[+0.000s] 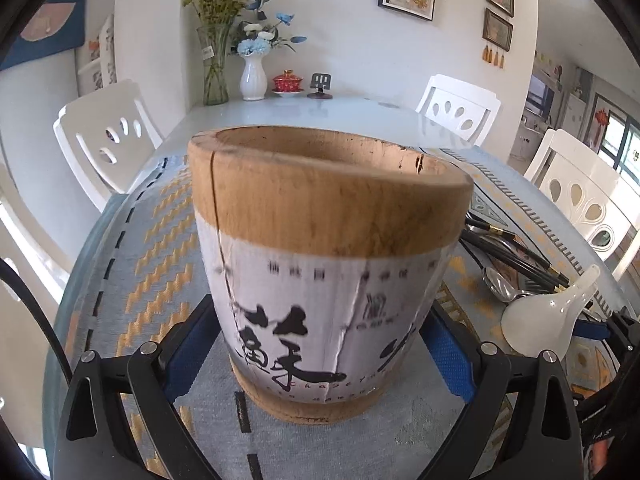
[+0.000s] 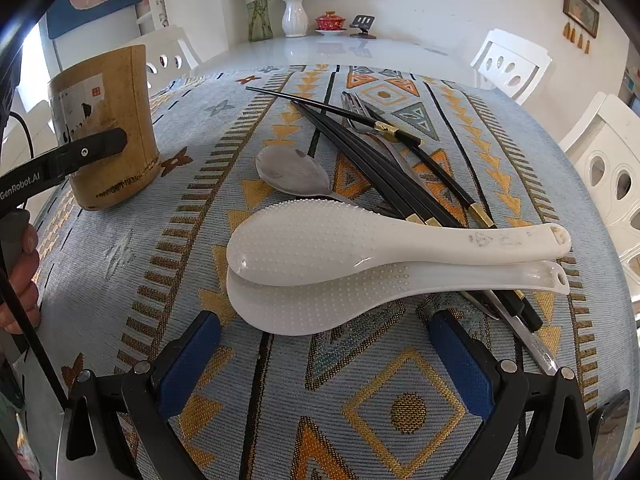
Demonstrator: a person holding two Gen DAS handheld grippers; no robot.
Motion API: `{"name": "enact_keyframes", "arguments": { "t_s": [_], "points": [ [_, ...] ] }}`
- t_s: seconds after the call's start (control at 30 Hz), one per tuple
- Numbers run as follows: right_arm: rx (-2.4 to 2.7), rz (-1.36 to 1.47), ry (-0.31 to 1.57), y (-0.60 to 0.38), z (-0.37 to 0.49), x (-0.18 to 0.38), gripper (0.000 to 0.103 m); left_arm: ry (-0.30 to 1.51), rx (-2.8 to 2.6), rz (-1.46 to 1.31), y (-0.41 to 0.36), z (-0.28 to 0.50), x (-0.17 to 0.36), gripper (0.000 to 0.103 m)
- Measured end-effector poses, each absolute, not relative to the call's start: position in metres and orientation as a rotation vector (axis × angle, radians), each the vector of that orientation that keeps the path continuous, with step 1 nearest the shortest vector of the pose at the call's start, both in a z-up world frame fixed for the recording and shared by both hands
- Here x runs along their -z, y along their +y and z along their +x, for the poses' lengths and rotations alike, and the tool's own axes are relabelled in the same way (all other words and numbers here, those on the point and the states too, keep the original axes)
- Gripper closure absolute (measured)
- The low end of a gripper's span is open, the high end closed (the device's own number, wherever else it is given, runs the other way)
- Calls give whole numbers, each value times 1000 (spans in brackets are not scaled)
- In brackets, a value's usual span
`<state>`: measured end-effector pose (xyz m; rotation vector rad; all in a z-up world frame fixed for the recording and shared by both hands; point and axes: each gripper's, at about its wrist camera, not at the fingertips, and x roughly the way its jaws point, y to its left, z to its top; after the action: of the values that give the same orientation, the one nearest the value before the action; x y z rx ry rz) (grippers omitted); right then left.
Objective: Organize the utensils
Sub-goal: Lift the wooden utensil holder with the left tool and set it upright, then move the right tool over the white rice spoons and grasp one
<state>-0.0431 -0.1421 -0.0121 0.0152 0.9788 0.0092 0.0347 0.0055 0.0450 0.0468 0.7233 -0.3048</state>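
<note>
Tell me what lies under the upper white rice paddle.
The upper white dimpled plastic rice paddle rests on a second white paddle. Its handle crosses black chopsticks and a metal spoon's handle. Whatever else lies beneath is covered.

1. One wooden utensil holder [image 2: 106,128] stood on the patterned tablecloth [image 2: 132,256].
2. Two white rice paddles [image 2: 360,240] lay stacked.
3. One metal spoon [image 2: 292,172] showed its bowl plainly; one fork [image 2: 354,110] lay among the pile.
4. Black chopsticks [image 2: 360,148] lay in a heap, several, the exact number unclear.
5. Two vases [image 2: 295,16] stood at the table's far end.
6. One red lidded cup [image 2: 330,22] stood beside them.
7. At least three white chairs [image 2: 510,64] stood around the table.
</note>
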Motion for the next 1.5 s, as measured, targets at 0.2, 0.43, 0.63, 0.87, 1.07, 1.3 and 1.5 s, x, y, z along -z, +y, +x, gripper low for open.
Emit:
{"name": "enact_keyframes", "arguments": {
  "t_s": [0.2, 0.43, 0.63, 0.87, 1.07, 1.3, 1.5],
  "points": [
    [-10, 15, 979, -142, -43, 12, 0, 742, 291, 44, 6, 28, -43, 7],
    [-1, 7, 985, -141, -43, 12, 0, 738, 252, 36, 6, 20, -43, 8],
    [-1, 20, 1029, -143, -42, 8, 0, 756, 242, 20, 7, 20, -37, 8],
    [11, 54, 981, -136, -54, -14, 0, 799, 268, -21, 14, 25, -34, 10],
    [78, 43, 873, -140, -63, -47, 0, 788, 256, 11, 11, 22, -31, 10],
    [130, -49, 795, -166, -66, -96, 0, 771, 255, 12, 10, 18, -33, 11],
    [97, -109, 896, -177, -51, -89, 1, 765, 255, 23, 11, 18, -33, 11]
  ]
}}
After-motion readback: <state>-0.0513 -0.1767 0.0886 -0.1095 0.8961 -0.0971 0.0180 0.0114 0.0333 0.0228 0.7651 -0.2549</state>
